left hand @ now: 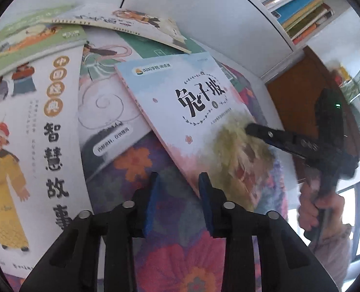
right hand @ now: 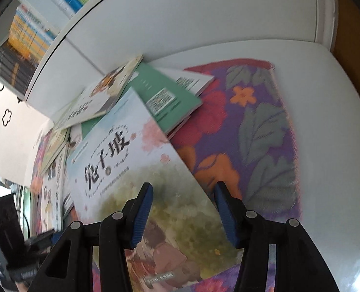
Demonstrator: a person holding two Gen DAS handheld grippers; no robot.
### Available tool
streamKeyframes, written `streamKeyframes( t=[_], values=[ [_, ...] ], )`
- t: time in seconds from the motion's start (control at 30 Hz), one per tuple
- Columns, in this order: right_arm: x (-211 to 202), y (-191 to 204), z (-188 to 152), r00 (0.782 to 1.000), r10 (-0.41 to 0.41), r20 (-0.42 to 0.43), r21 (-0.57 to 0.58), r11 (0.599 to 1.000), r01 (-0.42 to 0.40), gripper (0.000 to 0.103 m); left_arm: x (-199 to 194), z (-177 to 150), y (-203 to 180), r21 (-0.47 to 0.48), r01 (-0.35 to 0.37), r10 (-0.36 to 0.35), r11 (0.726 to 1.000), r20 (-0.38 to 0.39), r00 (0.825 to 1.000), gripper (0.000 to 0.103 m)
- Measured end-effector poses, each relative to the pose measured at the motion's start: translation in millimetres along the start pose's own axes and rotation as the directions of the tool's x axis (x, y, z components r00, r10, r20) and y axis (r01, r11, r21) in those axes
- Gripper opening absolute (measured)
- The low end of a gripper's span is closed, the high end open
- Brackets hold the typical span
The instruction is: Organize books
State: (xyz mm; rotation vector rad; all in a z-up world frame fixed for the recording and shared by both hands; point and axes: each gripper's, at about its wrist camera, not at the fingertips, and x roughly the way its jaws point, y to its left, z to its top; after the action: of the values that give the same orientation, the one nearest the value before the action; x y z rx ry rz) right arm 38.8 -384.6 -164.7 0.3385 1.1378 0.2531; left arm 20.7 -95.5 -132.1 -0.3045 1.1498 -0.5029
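While angled downward, right tool (right hand: 183, 209) straddling pastel book (right hand: 136, 170), jaws apart

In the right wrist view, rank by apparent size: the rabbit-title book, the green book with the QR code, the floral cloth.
1. Floral cloth, largest.
2. Rabbit-title book, close behind; it lies nearest the camera, so this is unsure.
3. Green book, partly covered.

Both wrist views look steeply down, close, sharing the pastel book (left hand: 194, 112).
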Motion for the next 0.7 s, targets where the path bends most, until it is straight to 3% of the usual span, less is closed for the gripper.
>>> streamKeyframes(
  t=[0.13, 0.27, 0.5, 0.7],
  values=[
    [-0.3, 15.6, -18.6, 1.000, 0.017, -0.022, -0.026, 0.999, -0.018, 0.053, 3.2, 3.1, -6.6, 0.024, -0.030, 0.030, 0.999, -0.001, 1.000, 0.027],
    [-3.1, 34.2, -45.8, 0.999, 0.013, -0.036, -0.045, 0.999, -0.015, 0.053, 2.8, 3.2, -18.9, 0.100, -0.117, 0.118, 0.988, -0.002, 0.993, 0.028],
    [-20.0, 40.1, -93.9, 0.995, 0.091, -0.050, 0.030, 0.996, -0.090, 0.052, -7.5, -7.6, -16.9, 0.173, -0.127, 0.142, 0.977, -0.076, 0.987, 0.028],
    [-37.9, 46.6, -140.8, 0.988, 0.134, -0.078, 0.076, 0.989, -0.128, 0.052, -27.8, -47.6, -16.5, 0.225, -0.106, 0.132, 0.969, -0.101, 0.986, 0.028]
  ],
)
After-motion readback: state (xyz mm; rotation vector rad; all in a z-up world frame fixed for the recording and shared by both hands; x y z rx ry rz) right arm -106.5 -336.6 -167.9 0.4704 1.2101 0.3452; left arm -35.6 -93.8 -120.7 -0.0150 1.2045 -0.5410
